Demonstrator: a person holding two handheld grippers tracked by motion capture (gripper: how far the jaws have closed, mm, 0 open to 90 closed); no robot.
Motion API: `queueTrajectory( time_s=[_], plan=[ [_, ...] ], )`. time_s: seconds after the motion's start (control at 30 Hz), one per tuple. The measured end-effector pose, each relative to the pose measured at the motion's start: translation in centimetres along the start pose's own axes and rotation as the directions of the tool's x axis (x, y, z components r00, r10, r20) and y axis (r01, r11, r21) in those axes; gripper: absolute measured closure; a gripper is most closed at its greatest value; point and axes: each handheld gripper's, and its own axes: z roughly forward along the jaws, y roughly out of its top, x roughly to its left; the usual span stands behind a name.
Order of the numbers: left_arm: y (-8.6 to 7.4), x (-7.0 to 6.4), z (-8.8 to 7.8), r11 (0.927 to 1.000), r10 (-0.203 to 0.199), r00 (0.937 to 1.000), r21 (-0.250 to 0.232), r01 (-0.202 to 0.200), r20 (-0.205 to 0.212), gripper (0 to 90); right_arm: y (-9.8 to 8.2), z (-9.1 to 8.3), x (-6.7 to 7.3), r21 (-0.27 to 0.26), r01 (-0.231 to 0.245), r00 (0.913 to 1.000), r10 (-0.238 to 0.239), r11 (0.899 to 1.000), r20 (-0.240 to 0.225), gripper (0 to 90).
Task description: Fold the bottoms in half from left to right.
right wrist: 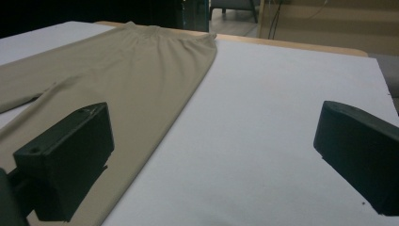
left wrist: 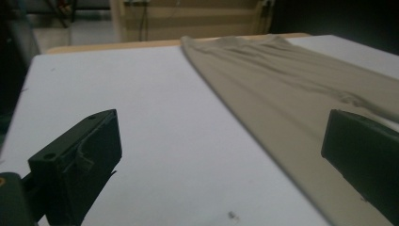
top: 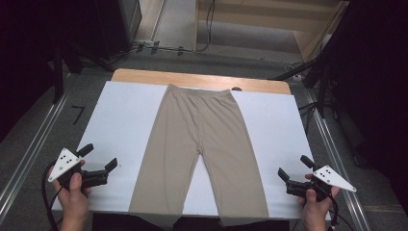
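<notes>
Beige leggings (top: 202,144) lie flat down the middle of the white sheet (top: 120,120), waistband far, cuffs over the near edge. Left gripper (top: 100,158) and right gripper (top: 294,166) flank them, jaws wide, empty.

The hems of the beige leggings (top: 202,144) hang over the near edge of the worktop (top: 120,125) and are cut off by the high view's bottom edge.
</notes>
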Motion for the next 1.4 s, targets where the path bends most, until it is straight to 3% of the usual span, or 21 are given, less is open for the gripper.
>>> queueTrajectory(
  time_s=[0.1,0.17,0.23,0.33,0.47,0.53,0.57,0.67,0.77,0.87,1.0,1.13,1.27,1.4],
  plan=[
    [1.0,-1.0,0.4,0.9996,0.022,0.9997,-0.02,-0.021,0.009,0.0,0.1,0.0,0.3,0.002,0.011,0.9999,-0.011,1.0,0.0,0.0],
    [1.8,-1.6,0.6,0.9987,0.046,0.9987,-0.022,-0.045,0.02,0.0,0.3,-0.1,0.3,0.004,0.002,0.9994,-0.002,1.0,-0.034,0.0],
    [2.7,-2.0,0.9,0.9988,0.045,0.9983,-0.02,-0.044,0.037,0.0,0.6,-0.2,0.4,-0.003,-0.009,0.9976,0.009,1.0,-0.069,0.0],
    [3.8,-2.1,1.4,0.9989,0.042,0.9971,-0.022,-0.041,0.064,0.0,1.6,-0.5,1.4,-0.027,0.008,0.9971,-0.01,1.0,-0.075,0.0],
    [5.2,-2.1,2.7,0.9979,0.063,0.9887,-0.02,-0.061,0.136,0.0,2.5,-0.5,2.6,-0.014,0.02,0.9982,-0.02,1.0,-0.057,0.0],
    [5.8,-2.1,3.5,0.9976,0.07,0.986,-0.009,-0.069,0.151,0.0,3.0,-0.5,3.6,-0.012,0.032,0.9985,-0.032,0.999,-0.044,0.0],
    [6.3,-1.8,4.5,0.9978,0.066,0.9846,-0.009,-0.065,0.162,0.0,3.4,-0.3,4.3,-0.014,0.042,0.9965,-0.043,0.999,-0.072,0.0],
    [6.8,-1.5,5.7,0.9976,0.068,0.9845,0.005,-0.069,0.162,0.0,3.6,-0.3,4.8,-0.018,0.039,0.9946,-0.04,0.999,-0.096,0.0],
    [7.7,-1.1,7.5,0.9992,0.031,0.9795,0.017,-0.035,0.199,0.0,3.9,-0.1,5.9,-0.019,0.045,0.9896,-0.047,0.999,-0.136,0.0],
    [8.6,-1.1,9.2,0.9981,0.043,0.9786,0.034,-0.051,0.201,0.0,4.1,0.1,7.0,-0.016,0.07,0.9841,-0.072,0.997,-0.162,0.0],
    [10.1,-0.6,11.8,0.9979,0.029,0.9779,0.05,-0.04,0.207,0.0,4.0,0.2,8.0,-0.005,0.085,0.9761,-0.084,0.996,-0.201,0.0],
    [11.3,-0.2,14.1,0.9955,0.054,0.9767,0.064,-0.069,0.208,0.0,4.1,0.2,8.3,-0.004,0.088,0.9729,-0.087,0.996,-0.214,0.0],
    [12.2,0.3,16.7,0.9934,0.041,0.9753,0.095,-0.063,0.217,0.0,4.2,0.1,8.8,-0.001,0.091,0.9627,-0.089,0.996,-0.256,0.0],
    [12.6,0.5,19.7,0.9876,0.025,0.9745,0.146,-0.059,0.223,0.0,4.0,0.3,9.1,0.009,0.108,0.9614,-0.102,0.994,-0.256,0.0]
  ],
)
